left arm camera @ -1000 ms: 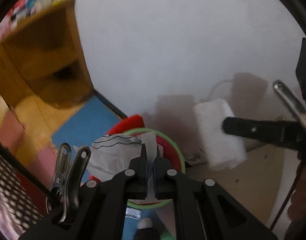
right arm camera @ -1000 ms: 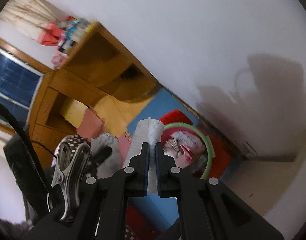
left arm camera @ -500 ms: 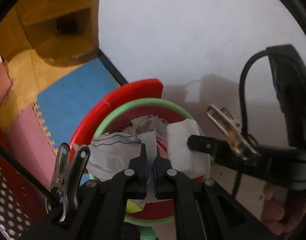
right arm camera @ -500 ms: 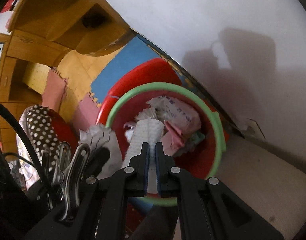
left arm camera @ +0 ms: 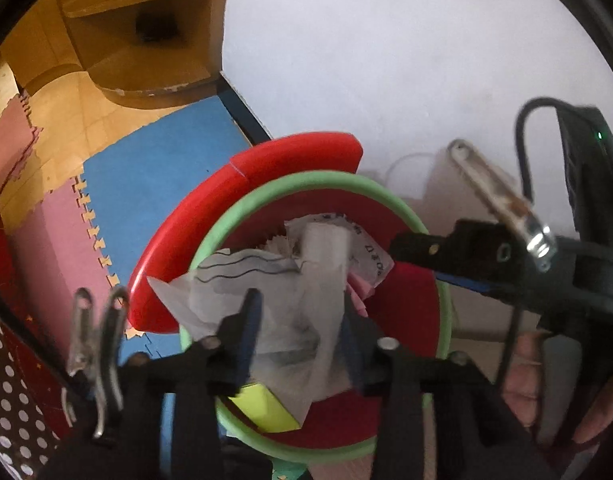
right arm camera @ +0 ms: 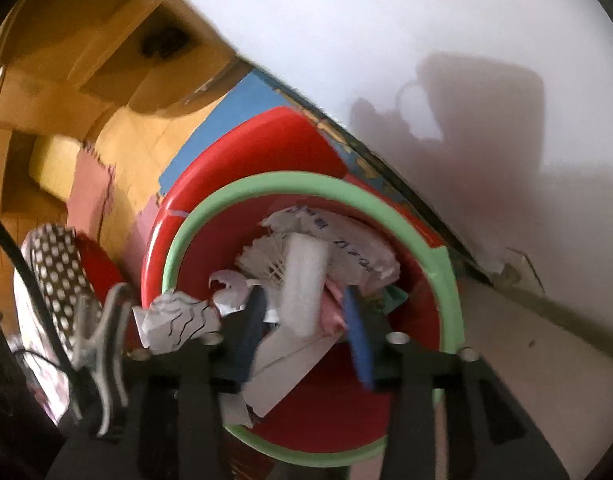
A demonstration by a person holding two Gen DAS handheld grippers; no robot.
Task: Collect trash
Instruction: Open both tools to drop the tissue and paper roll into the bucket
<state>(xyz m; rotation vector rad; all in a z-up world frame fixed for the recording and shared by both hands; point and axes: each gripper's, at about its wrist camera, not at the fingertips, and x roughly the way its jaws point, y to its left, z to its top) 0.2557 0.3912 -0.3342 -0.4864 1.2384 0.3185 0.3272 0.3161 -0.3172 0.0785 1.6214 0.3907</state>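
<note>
Both claws point down over a red bin [left arm camera: 406,292] with a green rim, standing on the floor by the white wall [left arm camera: 386,60]. Left claw [left arm camera: 298,320] has just been opening, now released; crumpled white paper [left arm camera: 290,312] with wavy lines sits loose between its fingers over the bin. Right claw [right arm camera: 302,320] has also just been opening, released; white paper towel [right arm camera: 304,284] lies between the fingers, on the trash pile inside. Blue foam mat [left arm camera: 154,184] left of the bin.

Left gripper [left arm camera: 298,316] and right gripper [right arm camera: 302,312] both aimed steeply down, jaws just parted, pads clear of anything; hand [left arm camera: 546,384] gripping the right handle.
</note>
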